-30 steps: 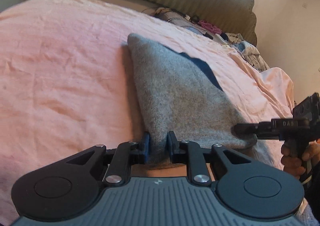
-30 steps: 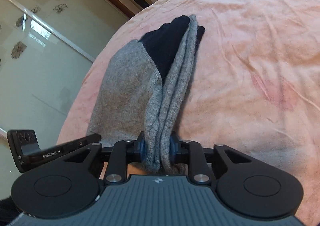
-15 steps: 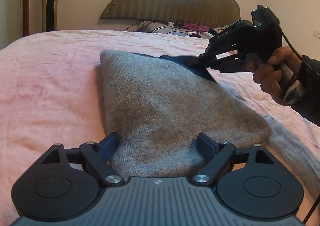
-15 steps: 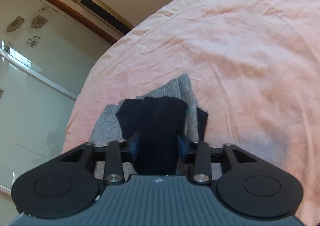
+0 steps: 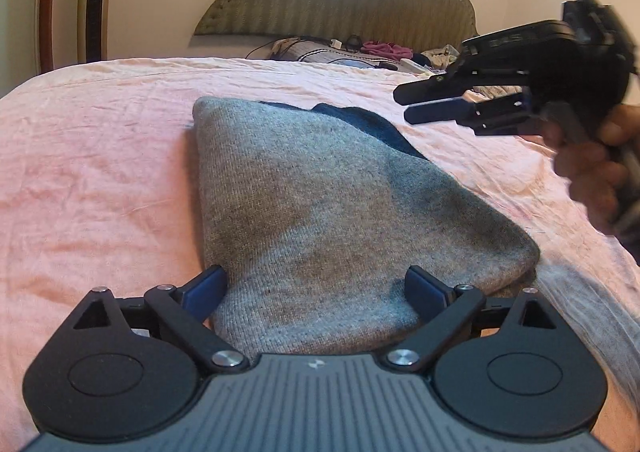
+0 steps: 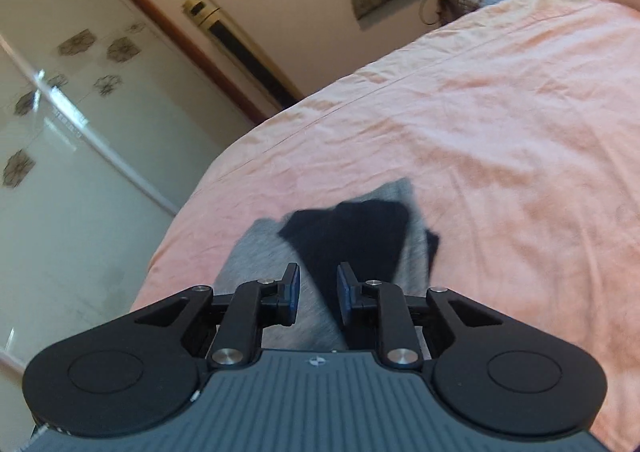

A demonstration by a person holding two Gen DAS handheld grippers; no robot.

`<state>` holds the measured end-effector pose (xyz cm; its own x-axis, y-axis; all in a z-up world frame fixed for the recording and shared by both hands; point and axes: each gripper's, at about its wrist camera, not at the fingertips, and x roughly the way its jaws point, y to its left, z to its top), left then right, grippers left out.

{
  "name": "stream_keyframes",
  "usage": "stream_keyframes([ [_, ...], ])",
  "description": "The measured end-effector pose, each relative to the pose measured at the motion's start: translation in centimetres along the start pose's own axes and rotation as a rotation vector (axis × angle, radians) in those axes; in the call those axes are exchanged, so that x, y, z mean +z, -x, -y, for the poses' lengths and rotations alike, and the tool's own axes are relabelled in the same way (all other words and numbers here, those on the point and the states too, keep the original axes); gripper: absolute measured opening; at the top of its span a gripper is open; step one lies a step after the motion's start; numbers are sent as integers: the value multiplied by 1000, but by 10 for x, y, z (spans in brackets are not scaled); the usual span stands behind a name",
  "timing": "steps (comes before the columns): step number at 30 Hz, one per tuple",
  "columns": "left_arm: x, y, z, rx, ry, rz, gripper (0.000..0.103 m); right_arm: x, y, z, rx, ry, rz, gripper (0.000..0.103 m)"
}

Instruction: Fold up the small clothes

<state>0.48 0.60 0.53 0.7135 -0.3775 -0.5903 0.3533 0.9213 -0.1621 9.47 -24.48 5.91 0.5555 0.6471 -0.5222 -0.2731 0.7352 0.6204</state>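
Note:
A grey knit garment [image 5: 320, 192] lies folded on the pink bedsheet [image 5: 100, 172], with a dark navy part [image 5: 372, 124] at its far end. My left gripper [image 5: 314, 278] sits low at the garment's near edge. Its jaws are opening wide, and the cloth lies between them untouched by the pads. My right gripper [image 5: 404, 106] hovers above the bed at the right, held by a hand [image 5: 592, 172]. In the right wrist view that gripper [image 6: 319, 272] is above the garment [image 6: 256, 248]. Its jaws are opening, a narrow gap apart, with nothing between them.
A padded headboard [image 5: 340, 4] stands at the far end of the bed, with a heap of clothes and cables [image 5: 360, 50] below it. A tall gold tower unit [image 5: 94, 0] stands by the wall. Frosted sliding doors [image 6: 60, 132] run along the bed's side.
My left gripper let go of the garment's near edge and spread wide. My right gripper released the fold, passed over the navy end, then rose off the cloth.

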Motion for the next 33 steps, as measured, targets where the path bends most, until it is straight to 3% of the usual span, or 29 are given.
stream_keyframes([
  [1, 0, 0, 0, 1, -1, -1, 97, -10, -4, -6, 10, 29, -50, 40],
  [3, 0, -1, 1, 6, -7, -3, 97, -31, -19, -7, -75, 93, -144, 43],
  [5, 0, -2, 1, 10, -10, -4, 97, -44, -18, 9, -91, 140, -85, 15],
  [6, 0, -2, 1, 11, -10, -5, 97, -41, -14, 20, -94, 52, -82, 0],
  [8, 1, 2, -3, 60, 17, -16, 97, -35, 2, 29, -62, -81, -94, 0],
  [11, -7, 22, -18, 38, 133, -25, 97, -44, 43, 20, -39, -71, -22, 48],
  [12, -10, 27, -24, 17, 181, -29, 97, -49, 53, 21, -49, -76, -15, 72],
  [13, -11, 33, -30, -15, 238, -29, 97, -55, 60, 24, -53, -87, -21, 77],
  [16, -8, 32, -49, -107, 400, -47, 97, -71, 55, 39, -32, -172, -114, 71],
  [18, -4, 24, -60, -171, 494, -63, 93, -80, 50, 40, 1, -184, -119, 66],
  [19, -2, 19, -64, -195, 524, -78, 69, -80, 46, 41, 15, -201, -141, 53],
  [20, 0, 13, -67, -203, 543, -112, 53, -81, 40, 40, 13, -206, -174, 42],
  [21, 0, 8, -68, -186, 550, -141, 26, -83, 35, 38, 5, -190, -196, 24],
  [22, 0, 5, -70, -179, 553, -164, 18, -85, 36, 38, 13, -174, -195, 24],
  [24, 1, 13, -72, -188, 578, -168, 14, -84, 43, 33, 19, -148, -190, 22],
  [27, 3, 36, -68, -170, 499, -133, 14, -86, 62, 27, 29, -90, -178, 20],
  [31, -9, 36, -70, -97, 425, -168, 15, -98, 61, 41, 7, -125, -200, 20],
  [32, -6, 40, -67, -95, 402, -161, 15, -95, 62, 42, 10, -140, -196, 24],
  [33, -1, 47, -62, -82, 362, -149, 19, -87, 65, 41, 0, -139, -175, 35],
])
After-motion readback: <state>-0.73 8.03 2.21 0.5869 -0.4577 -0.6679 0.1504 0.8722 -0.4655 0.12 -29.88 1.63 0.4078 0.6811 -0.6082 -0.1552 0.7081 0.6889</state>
